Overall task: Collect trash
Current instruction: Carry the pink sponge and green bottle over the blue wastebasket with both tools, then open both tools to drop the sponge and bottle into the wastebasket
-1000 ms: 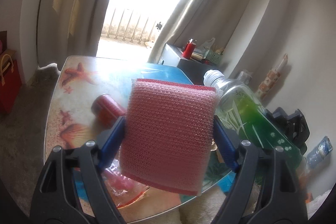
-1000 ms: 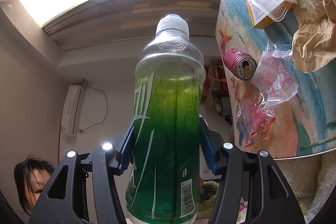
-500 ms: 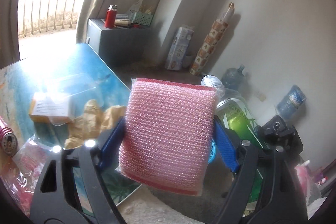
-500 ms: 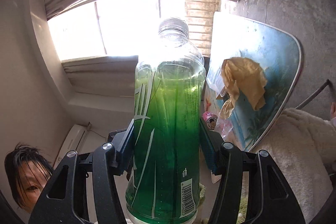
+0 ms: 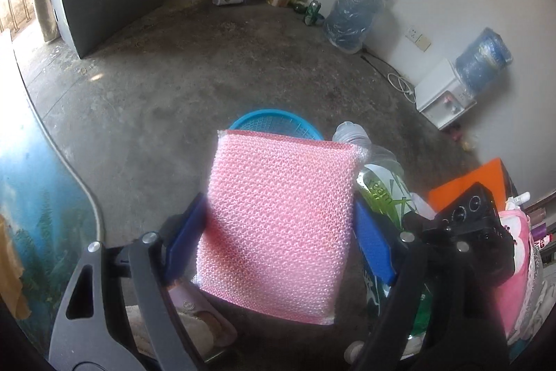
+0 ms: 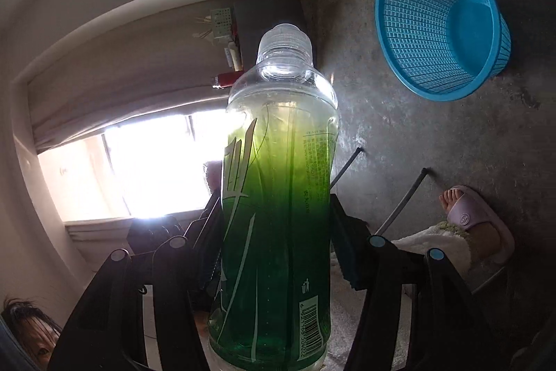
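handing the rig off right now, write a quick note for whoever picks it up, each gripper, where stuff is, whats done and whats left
Left gripper: shut on the pink sponge, held above the floor.
Right gripper: shut on the green bottle, capped and partly full of green liquid.
Blue basket: on the concrete floor, nothing visible in it; from the left wrist view it sits just beyond the sponge.
Done: both items picked up and carried to the basket area.
Left: release the sponge and bottle into the basket. The table's edge shows at left; any trash on it is out of view.
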A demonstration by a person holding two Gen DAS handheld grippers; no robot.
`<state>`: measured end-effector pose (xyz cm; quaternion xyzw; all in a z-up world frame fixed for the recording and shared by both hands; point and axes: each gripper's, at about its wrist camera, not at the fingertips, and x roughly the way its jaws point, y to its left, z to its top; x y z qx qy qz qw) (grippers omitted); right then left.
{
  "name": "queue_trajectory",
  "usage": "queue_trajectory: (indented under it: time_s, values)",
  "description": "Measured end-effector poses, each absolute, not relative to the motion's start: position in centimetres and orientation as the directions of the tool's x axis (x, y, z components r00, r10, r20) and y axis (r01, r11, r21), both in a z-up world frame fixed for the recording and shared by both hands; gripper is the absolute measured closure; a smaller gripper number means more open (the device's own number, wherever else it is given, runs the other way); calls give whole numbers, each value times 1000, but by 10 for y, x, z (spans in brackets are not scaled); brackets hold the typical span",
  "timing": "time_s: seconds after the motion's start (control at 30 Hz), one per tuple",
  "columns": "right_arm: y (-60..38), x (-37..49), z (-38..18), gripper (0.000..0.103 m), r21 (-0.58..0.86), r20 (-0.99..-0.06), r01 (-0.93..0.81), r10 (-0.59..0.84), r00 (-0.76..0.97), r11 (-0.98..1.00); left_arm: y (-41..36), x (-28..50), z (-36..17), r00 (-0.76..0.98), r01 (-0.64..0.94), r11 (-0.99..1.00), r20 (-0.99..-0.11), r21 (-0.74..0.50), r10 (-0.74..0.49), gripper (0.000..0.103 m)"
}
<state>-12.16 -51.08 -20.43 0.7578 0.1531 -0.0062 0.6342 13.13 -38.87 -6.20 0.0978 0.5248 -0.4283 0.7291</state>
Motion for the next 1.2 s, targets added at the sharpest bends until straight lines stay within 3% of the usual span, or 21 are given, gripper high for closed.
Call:
queue_trajectory:
  time_s: [0.37,0.47,0.67,0.93,1.2]
  values:
    - [-591,-72,-293,48,846,-449,490,214,868,-210,-483,178,-174,-43,673,669,-920,-316,-390,24]
    - [-617,-56,-304,46,797,-544,576,200,815,-182,-498,190,-188,-14,660,699,-934,-276,-356,23]
    - [-646,-34,-331,36,702,-677,698,175,715,-139,-476,202,-189,-32,625,702,-909,-342,-415,22]
    - [-648,-27,-342,36,694,-694,713,168,700,-105,-475,214,-186,-10,607,708,-895,-360,-446,22]
    - [-648,-50,-317,36,709,-690,699,117,715,-90,-470,210,-172,-15,603,690,-871,-400,-491,22]
